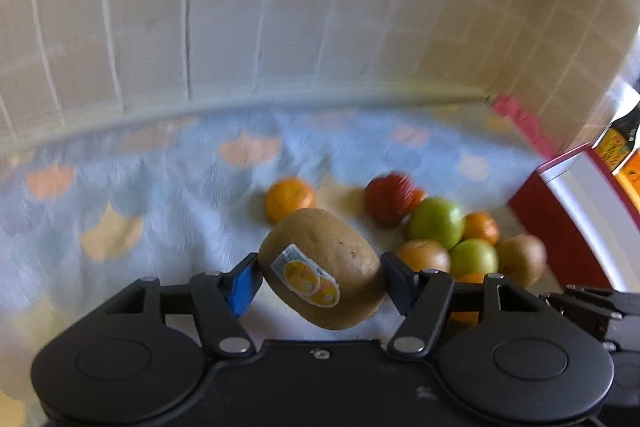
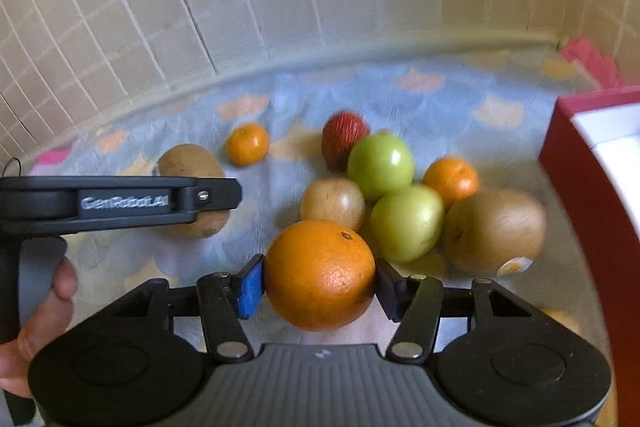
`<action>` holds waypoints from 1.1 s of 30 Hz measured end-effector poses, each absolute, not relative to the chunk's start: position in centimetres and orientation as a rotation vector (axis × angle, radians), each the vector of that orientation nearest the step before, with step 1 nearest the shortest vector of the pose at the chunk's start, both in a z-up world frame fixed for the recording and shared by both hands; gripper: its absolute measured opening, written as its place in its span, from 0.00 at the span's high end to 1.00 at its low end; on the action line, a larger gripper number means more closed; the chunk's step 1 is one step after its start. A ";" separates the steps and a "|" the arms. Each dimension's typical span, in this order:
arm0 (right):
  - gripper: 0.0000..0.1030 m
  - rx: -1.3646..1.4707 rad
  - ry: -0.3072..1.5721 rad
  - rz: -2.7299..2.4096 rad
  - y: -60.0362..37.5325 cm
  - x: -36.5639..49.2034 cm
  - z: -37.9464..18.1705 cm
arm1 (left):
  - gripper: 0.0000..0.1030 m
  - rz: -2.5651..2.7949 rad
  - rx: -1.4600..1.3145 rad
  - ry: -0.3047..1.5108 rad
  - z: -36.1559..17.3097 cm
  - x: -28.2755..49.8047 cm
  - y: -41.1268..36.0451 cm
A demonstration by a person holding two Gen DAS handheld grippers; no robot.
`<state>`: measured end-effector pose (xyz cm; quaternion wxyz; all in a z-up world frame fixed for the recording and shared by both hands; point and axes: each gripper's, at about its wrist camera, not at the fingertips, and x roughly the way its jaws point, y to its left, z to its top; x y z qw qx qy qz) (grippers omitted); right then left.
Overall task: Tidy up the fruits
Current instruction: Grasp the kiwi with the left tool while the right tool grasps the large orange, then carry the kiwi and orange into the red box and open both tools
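Brown kiwi [image 1: 320, 267] with a sticker is clamped in the left claw [image 1: 318, 277], lifted off the tabletop [image 1: 168, 195]. Right claw [image 2: 318, 281] pinches an orange [image 2: 320, 275]. Fruit pile [image 2: 392, 187] sits blurry near the red box [image 2: 580, 195], which the frame cuts off.

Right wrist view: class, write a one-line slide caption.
Right tongs grip an orange before a fruit pile on patterned cloth.
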<state>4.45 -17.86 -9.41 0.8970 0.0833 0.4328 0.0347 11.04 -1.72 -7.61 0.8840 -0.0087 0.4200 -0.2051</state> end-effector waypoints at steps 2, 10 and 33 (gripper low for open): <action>0.43 0.161 0.845 0.048 -18.7 3.8 -7.7 | 0.25 -0.440 -0.001 0.819 -5.5 10.4 -2.4; 0.43 0.188 0.658 -0.138 -26.5 1.0 -1.5 | 0.25 -0.605 0.037 0.670 1.1 9.5 -8.6; 0.43 0.394 0.775 -0.546 -45.6 0.2 -8.0 | 0.25 -0.949 0.182 0.887 -8.9 10.1 -32.5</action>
